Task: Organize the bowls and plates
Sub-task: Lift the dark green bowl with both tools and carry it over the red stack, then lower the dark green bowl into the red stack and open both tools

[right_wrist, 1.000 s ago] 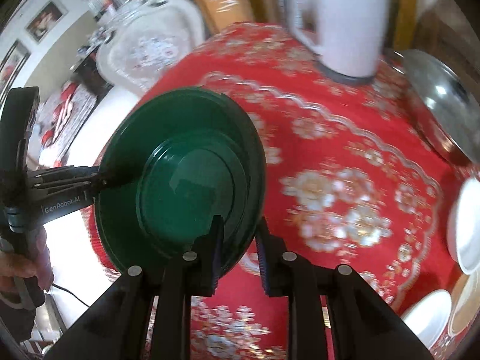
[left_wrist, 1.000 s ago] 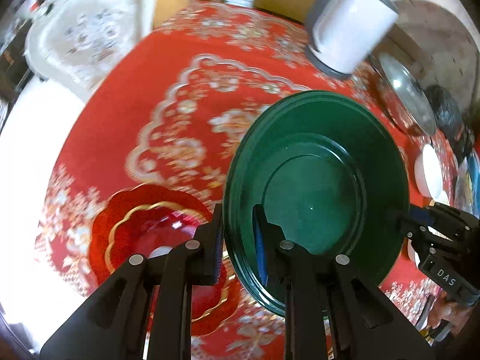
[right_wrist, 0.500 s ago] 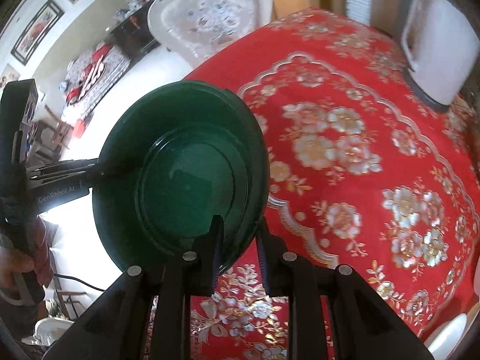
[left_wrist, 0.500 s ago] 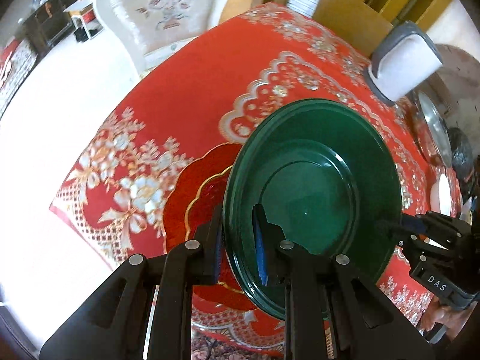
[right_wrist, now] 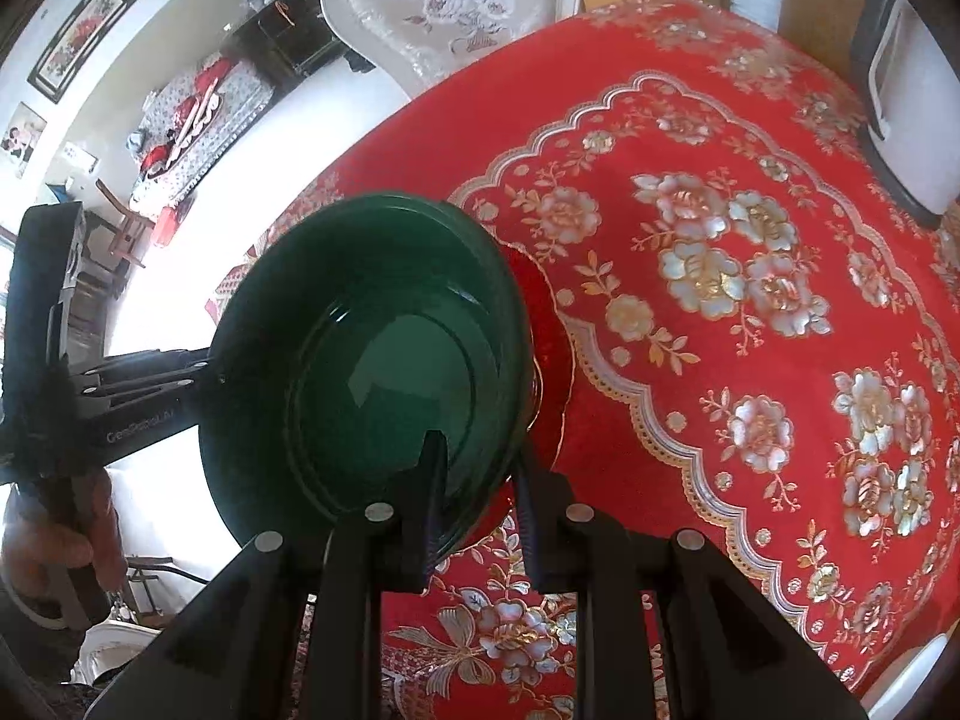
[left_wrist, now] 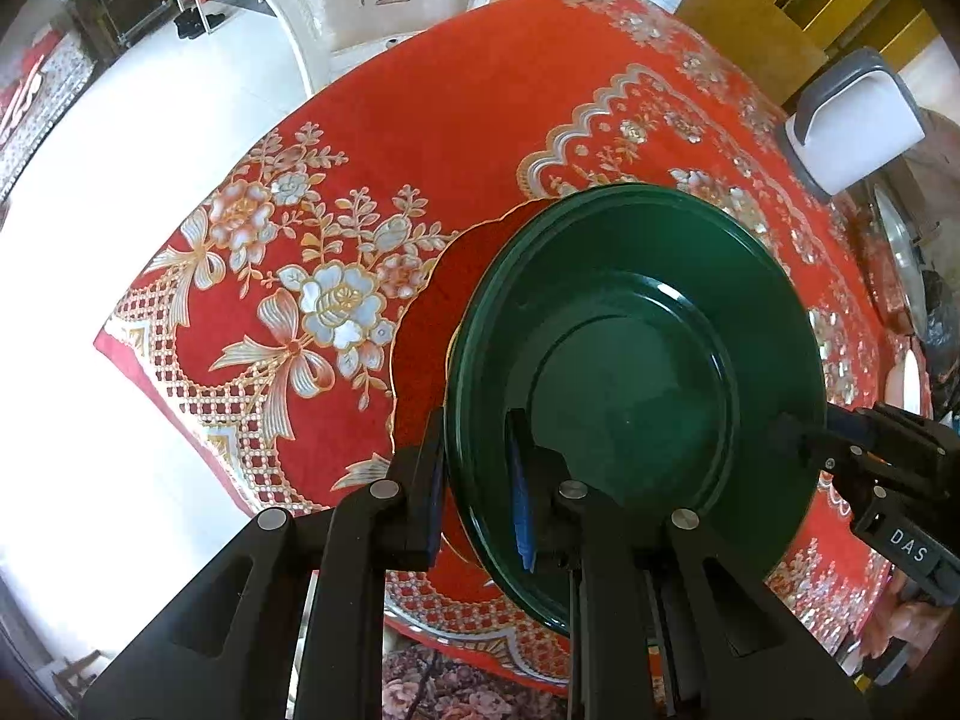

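A dark green plate (left_wrist: 636, 372) is held in the air between both grippers, over the near edge of the red table. My left gripper (left_wrist: 477, 474) is shut on its near rim. My right gripper (right_wrist: 477, 480) is shut on the opposite rim; the plate shows in the right wrist view (right_wrist: 372, 372) too. The right gripper also shows in the left wrist view (left_wrist: 864, 450), the left gripper in the right wrist view (right_wrist: 150, 390). A red plate with a gold scalloped rim (left_wrist: 429, 324) lies on the cloth under the green plate, mostly hidden by it (right_wrist: 549, 360).
The table carries a red floral cloth (right_wrist: 720, 276). A white and grey appliance (left_wrist: 852, 120) stands at the far right. A metal lid (left_wrist: 897, 252) and a white dish (left_wrist: 906, 378) lie at the right edge. A white upholstered chair (right_wrist: 456, 6) stands behind the table.
Both grippers have carried the green plate toward the table's near edge, over the red plate. The red plate is now largely covered. Both grips are unchanged.
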